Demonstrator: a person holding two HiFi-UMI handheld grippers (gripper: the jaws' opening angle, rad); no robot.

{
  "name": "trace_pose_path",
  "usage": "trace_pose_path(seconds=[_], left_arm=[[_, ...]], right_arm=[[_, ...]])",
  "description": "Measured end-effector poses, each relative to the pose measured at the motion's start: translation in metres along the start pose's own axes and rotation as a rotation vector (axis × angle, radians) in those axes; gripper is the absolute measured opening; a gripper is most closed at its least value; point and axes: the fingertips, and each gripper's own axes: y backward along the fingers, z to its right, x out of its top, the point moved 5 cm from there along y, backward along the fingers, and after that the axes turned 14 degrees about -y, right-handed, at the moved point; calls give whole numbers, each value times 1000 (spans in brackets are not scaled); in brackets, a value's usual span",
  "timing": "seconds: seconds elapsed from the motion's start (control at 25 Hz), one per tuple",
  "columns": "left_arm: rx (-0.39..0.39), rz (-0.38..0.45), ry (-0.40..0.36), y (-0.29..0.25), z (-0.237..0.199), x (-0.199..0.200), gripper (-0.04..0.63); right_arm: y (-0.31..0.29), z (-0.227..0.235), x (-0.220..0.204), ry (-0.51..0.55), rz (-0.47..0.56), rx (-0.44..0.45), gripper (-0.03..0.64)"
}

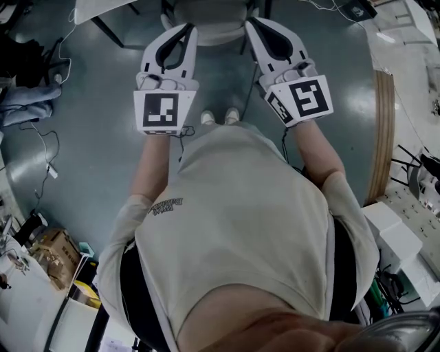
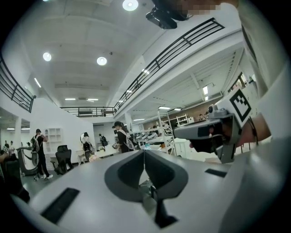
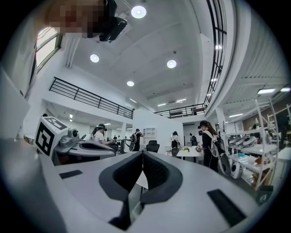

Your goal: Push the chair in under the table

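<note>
Head view shows the chair (image 1: 208, 26) at the top centre of the frame, a pale rounded shape cut off by the upper edge, with the white desk (image 1: 103, 8) reaching in at the upper left. The left gripper (image 1: 185, 29) and the right gripper (image 1: 251, 23) are held out side by side just below the chair, one at each flank, and their tips overlap its outline. Whether they actually touch it is hard to tell from this steep angle. In the left gripper view the jaws meet tip to tip with nothing between them, and the right gripper view shows the same, so both grippers are fully narrow and carry nothing. That suits the step, since a push wants blunt closed tips, not a grasp. To do it well, I judge that both tips should bear on the chair at the same height and equally far from its middle. They should then press together toward the top of the frame, so the chair runs straight and does not turn aside. Level grippers and slow, even pressure should keep the tips from slipping off the curved edge. The dark desk legs (image 1: 106, 29) at the upper left deserve watching.
</note>
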Motion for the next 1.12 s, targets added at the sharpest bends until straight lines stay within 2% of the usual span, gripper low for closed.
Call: trace_pose_path(seconds=[0.12,0.2,0.68,1.12], left_arm=[[-77,-85,-18,-13,8,-11,11],[-94,-109,-15,-20,11,-15,11],[-4,-88,8,-37,-1,-24,11],[-25,-93,-8,-65,-37,-48,11]], right_arm=[[-1,18,-4,-73,4,22,9],[-5,31,-11,-85,-5,16,9],[-23,59,-24,-58,-47,15,9],[-76,69,-26,-35,-52,4,9]])
